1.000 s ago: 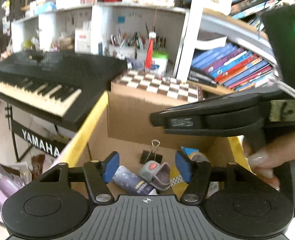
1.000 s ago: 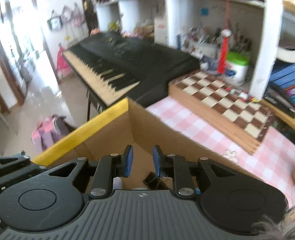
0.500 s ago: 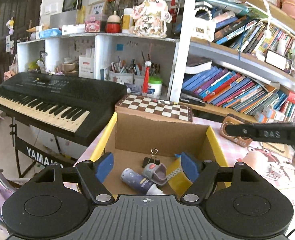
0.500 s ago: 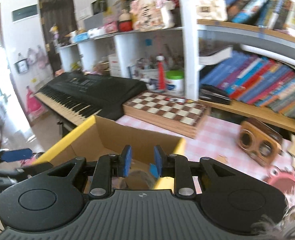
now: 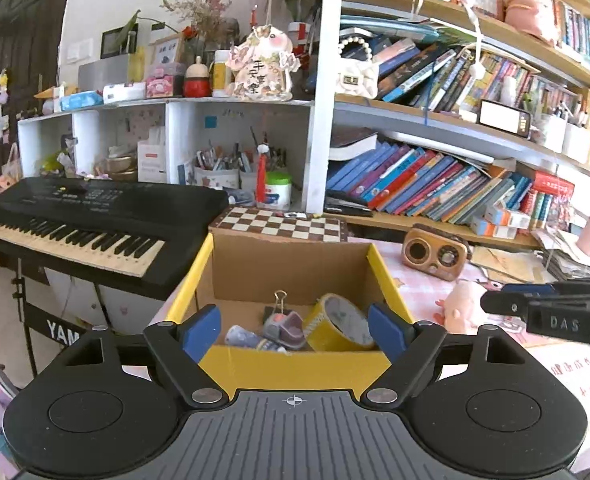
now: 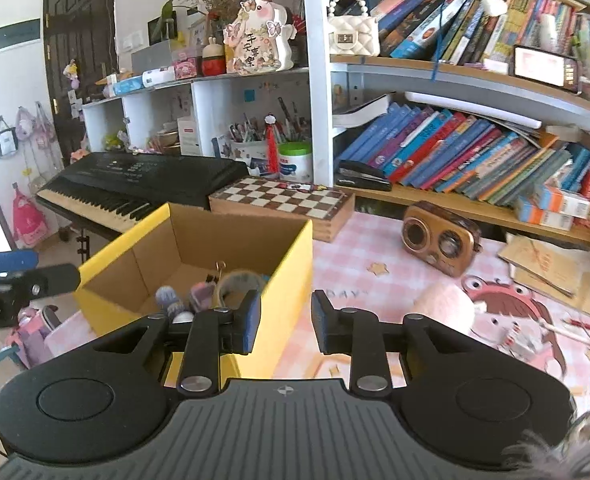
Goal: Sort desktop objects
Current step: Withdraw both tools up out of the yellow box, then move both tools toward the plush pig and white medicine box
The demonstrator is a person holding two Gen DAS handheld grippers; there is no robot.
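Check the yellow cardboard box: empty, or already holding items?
Holding items. Inside the yellow cardboard box lie a yellow tape roll, a binder clip and a few small items, well below the rim.

You have a black keyboard (image 5: 95, 216) off the worktop's left edge, a chessboard (image 5: 281, 224) and wooden radio (image 5: 435, 254) along its back edge.

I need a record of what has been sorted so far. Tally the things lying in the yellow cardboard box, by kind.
Binder clip: 1
Roll of yellow tape: 1
Small grey item with a reddish patch: 1
Small bluish tube-shaped item: 1
Total: 4 in the cardboard box, as far as its front wall lets me see.
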